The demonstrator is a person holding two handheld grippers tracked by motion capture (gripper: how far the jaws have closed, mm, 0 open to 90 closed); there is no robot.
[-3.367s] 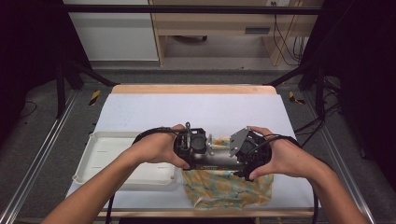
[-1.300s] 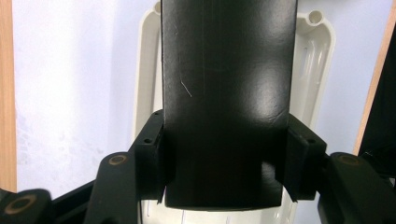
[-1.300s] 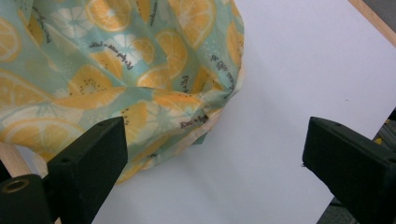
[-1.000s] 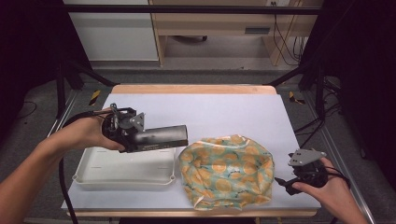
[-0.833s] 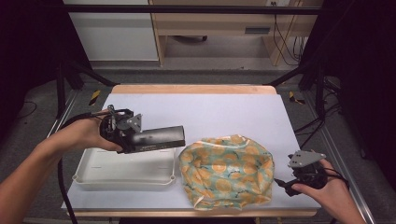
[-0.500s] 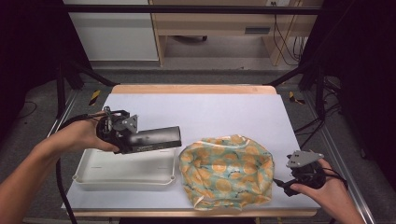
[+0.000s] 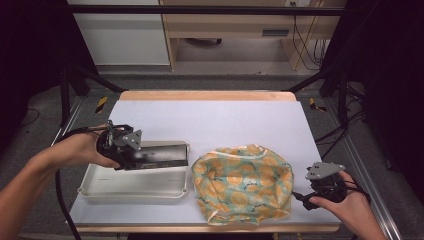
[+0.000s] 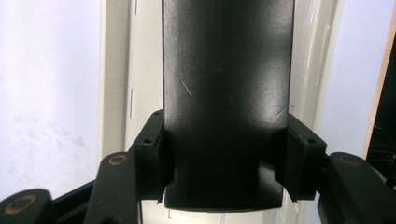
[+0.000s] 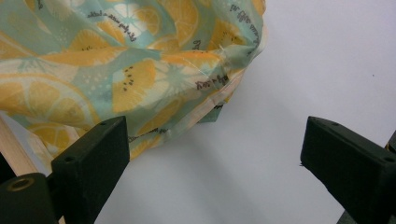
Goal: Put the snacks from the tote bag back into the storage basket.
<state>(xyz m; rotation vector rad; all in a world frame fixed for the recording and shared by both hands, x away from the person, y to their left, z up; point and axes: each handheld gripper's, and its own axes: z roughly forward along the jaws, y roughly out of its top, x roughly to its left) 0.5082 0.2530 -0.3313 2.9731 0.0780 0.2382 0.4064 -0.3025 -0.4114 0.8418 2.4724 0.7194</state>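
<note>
Left gripper [image 7: 131, 150]: level over white tray [image 7: 100, 187], clamped on black box [image 7: 159, 156]. Right gripper [image 9: 212, 163]: low, jaws apart, beside orange-print cloth [image 7: 242, 182], rumpled.

Black box [image 8: 228, 93] far end cut by frame top, label print [image 7: 150, 163] too small to read

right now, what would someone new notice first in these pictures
Likely the bright orange-slice patterned cloth lying bunched on the white table, near its front edge. Next, the long black box held over the white tray at the left, clamped at one end by the left gripper. The right gripper stands open beside the cloth's edge, holding nothing.
</note>
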